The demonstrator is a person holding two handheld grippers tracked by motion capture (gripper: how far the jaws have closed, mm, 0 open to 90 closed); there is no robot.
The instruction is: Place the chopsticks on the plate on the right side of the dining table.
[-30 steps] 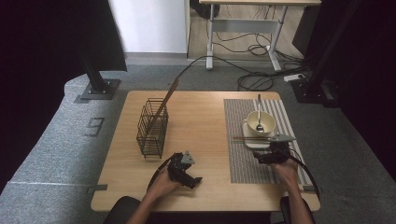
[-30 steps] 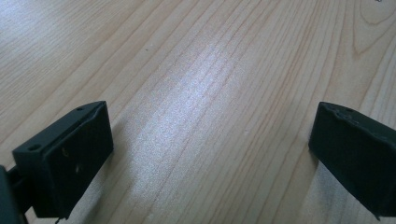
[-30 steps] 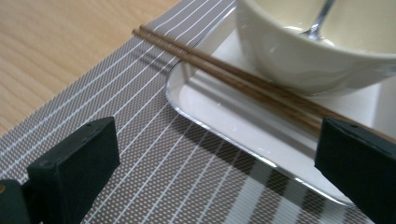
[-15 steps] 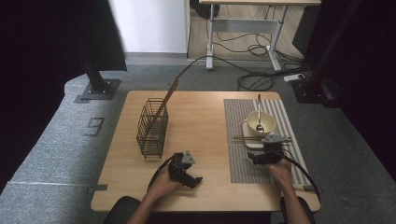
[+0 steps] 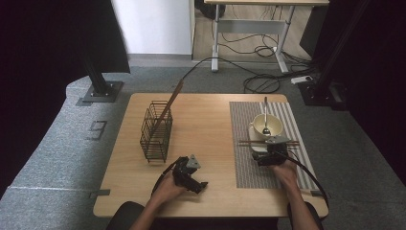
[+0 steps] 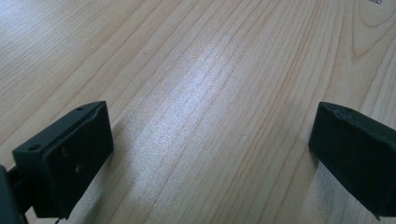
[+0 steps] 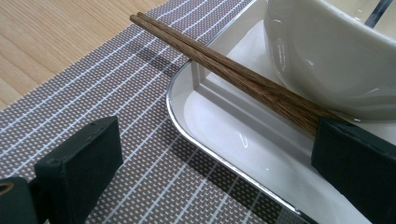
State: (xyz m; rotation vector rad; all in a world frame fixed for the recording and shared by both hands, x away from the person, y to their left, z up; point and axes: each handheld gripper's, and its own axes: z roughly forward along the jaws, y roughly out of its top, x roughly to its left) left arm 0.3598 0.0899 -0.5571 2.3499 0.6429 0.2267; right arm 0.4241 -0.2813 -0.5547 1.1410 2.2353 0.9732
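Observation:
A pair of brown wooden chopsticks (image 5: 268,142) (image 7: 243,79) lies across a small white tray (image 5: 257,145) (image 7: 224,135) that carries a cream bowl (image 5: 265,125) (image 7: 327,56) with a metal spoon (image 5: 265,117) in it. My right gripper (image 5: 266,152) (image 7: 215,172) is open at the tray's near edge. One jaw is over the striped placemat (image 5: 249,163) (image 7: 116,93); the other is by the chopsticks' thick end over the tray. My left gripper (image 5: 197,183) (image 6: 210,158) rests open on the bare wooden table (image 6: 196,70), with nothing between its jaws.
A black wire basket (image 5: 155,132) stands on the table's left half, with a long wooden stick (image 5: 168,106) leaning out of it toward the back. The placemat covers the table's right part. Bare wood lies between the basket and the mat.
My right gripper has shifted a little to the left along the tray's near edge. The left gripper has stayed where it was.

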